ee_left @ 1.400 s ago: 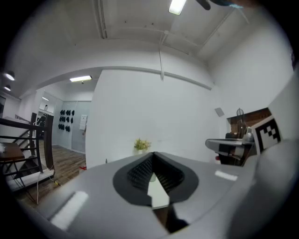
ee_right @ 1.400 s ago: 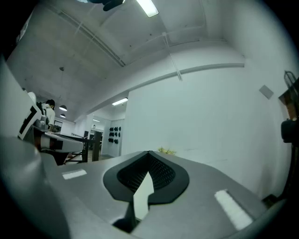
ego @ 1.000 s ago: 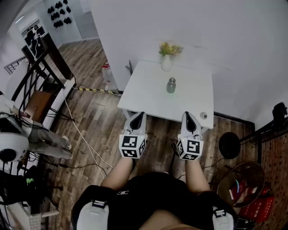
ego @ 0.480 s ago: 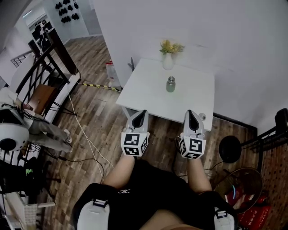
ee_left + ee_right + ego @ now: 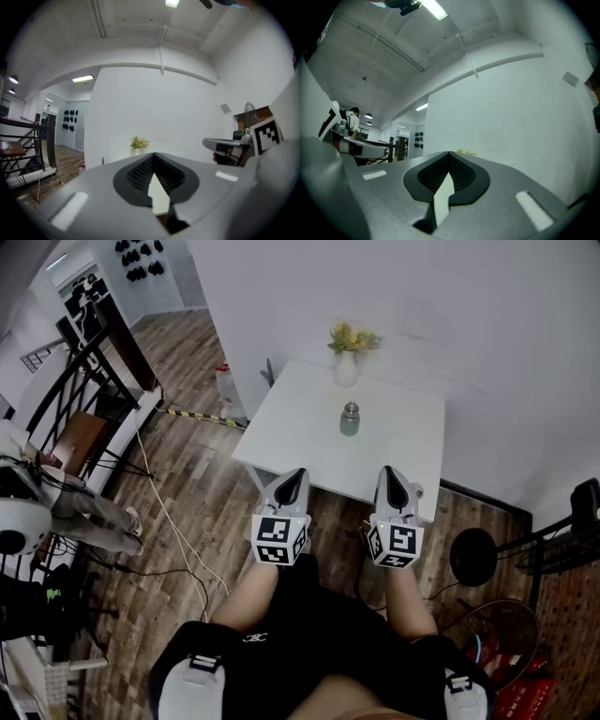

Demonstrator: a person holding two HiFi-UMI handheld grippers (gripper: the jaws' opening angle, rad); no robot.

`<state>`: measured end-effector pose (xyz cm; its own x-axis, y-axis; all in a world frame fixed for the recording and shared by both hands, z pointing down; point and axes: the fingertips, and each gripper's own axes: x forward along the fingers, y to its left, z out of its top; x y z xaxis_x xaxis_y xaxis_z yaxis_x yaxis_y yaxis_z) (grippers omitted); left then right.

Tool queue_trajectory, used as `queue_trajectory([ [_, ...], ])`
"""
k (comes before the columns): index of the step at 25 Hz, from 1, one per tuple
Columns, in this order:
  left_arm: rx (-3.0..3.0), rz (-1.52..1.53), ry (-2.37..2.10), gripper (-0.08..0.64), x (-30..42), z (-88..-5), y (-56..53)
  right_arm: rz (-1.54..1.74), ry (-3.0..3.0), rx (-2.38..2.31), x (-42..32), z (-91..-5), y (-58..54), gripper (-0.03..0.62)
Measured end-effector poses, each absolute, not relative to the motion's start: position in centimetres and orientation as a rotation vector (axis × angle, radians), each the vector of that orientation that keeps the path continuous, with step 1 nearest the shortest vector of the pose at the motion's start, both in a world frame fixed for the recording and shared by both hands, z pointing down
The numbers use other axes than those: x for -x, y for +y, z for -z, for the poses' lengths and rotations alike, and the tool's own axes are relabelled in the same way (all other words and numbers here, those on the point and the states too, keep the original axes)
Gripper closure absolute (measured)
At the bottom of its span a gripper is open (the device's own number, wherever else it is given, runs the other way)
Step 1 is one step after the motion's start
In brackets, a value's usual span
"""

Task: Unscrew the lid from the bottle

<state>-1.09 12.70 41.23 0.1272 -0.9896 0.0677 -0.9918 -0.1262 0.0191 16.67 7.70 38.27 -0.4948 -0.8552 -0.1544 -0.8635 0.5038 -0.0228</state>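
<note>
A small grey-green bottle [image 5: 350, 419] with a silver lid stands upright near the middle of the white table [image 5: 300, 437] in the head view. My left gripper [image 5: 292, 476] and right gripper [image 5: 388, 474] hover side by side at the table's near edge, well short of the bottle. Both are shut with nothing between their jaws. In the left gripper view the left gripper [image 5: 153, 154] points at the white wall, and the right gripper [image 5: 449, 153] does the same in its own view. The bottle is hidden in both gripper views.
A white vase of yellow flowers [image 5: 348, 354] stands at the table's far edge, also seen as flowers [image 5: 139, 142] in the left gripper view. A small round object [image 5: 416, 491] lies at the table's near right corner. Cables [image 5: 178, 531] trail over the wooden floor at left; a black round stool [image 5: 473, 557] sits right.
The view has shifted slightly; the table and bottle sit a little further left and nearer. Both grippers keep their places side by side and stay shut.
</note>
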Motion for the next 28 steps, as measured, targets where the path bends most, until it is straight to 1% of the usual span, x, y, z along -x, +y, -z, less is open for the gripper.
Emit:
queue_trajectory([
  [14, -2.342, -0.006, -1.972, 0.506, 3.6, -42.0, 2.5, -0.113, 2.589, 1.547, -14.3, -39.2, -1.0, 0.594],
  [22, -2.396, -0.018, -1.921, 0.506, 7.1, -40.9, -6.5, -0.114, 2.574, 1.602, -11.1, -39.0, -8.7, 0.594],
  [28, -2.412, -0.049, -1.847, 0.506, 10.0, -42.1, -12.5, -0.098, 2.568, 1.68, -9.0, -40.2, -14.2, 0.594],
])
